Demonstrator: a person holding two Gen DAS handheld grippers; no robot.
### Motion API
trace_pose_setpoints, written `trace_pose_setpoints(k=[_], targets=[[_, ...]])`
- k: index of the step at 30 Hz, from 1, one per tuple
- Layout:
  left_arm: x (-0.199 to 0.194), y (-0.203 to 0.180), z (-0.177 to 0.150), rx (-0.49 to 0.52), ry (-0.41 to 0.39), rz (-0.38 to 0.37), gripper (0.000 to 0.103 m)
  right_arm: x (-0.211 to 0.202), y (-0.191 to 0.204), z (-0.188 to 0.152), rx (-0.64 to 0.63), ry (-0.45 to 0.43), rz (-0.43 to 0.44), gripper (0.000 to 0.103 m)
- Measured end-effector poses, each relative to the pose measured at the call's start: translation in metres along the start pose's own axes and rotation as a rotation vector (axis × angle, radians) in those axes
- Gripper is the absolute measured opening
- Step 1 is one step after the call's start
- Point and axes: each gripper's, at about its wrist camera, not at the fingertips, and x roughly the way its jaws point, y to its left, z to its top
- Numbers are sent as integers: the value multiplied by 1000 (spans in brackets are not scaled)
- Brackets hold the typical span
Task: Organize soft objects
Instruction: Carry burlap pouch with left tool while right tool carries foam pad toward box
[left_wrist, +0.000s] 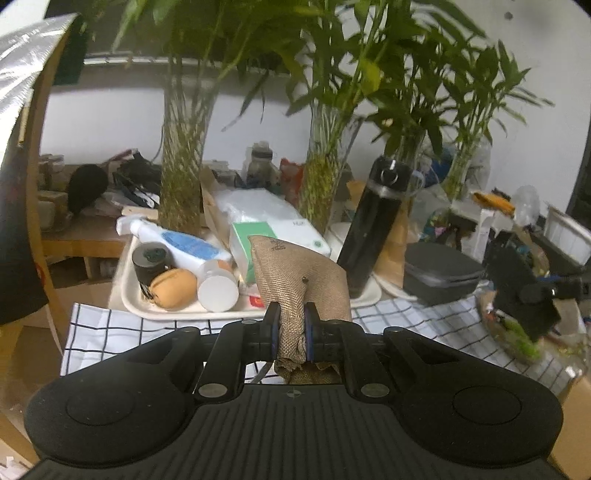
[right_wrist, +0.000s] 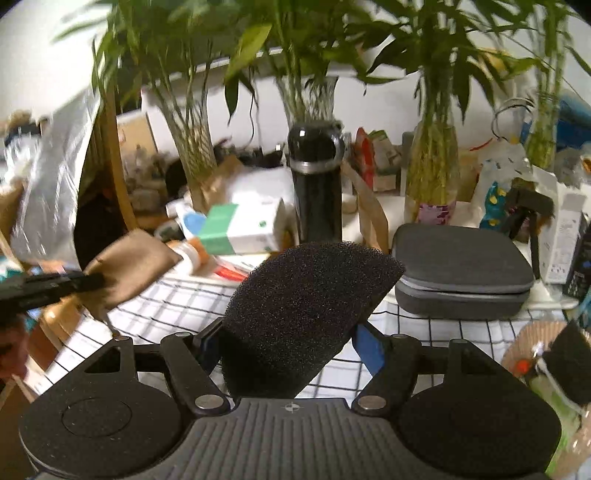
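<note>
A tan woven cloth pouch (left_wrist: 295, 269) stands up between the fingers of my left gripper (left_wrist: 291, 310), which is shut on its lower end. The right wrist view shows the same pouch (right_wrist: 133, 258) at the left, held above the table edge by that left gripper (right_wrist: 88, 280). My right gripper (right_wrist: 288, 332) is shut on a black foam sponge (right_wrist: 306, 295), a wide wedge that fills the gap between the pads and hangs over the checked cloth (right_wrist: 424, 332).
A white tray (left_wrist: 129, 306) holds bottles, a dark jar and a tan round bun-like object (left_wrist: 173, 288). Behind it stand a green-and-white box (left_wrist: 258, 240), a black flask (left_wrist: 373, 229), a grey zip case (left_wrist: 439, 273) and glass vases of bamboo (left_wrist: 321, 184).
</note>
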Motion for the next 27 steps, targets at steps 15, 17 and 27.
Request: trace_pose_setpoints(k=[15, 17, 27], targets=[[-100, -50, 5, 44, -53, -45, 13, -80, 37, -39, -70, -56, 128, 75], [-109, -59, 5, 54, -55, -42, 13, -87, 41, -43, -82, -58, 141, 75], [-149, -96, -15, 130, -21, -35, 13, -105, 62, -60, -164, -38, 192, 75]])
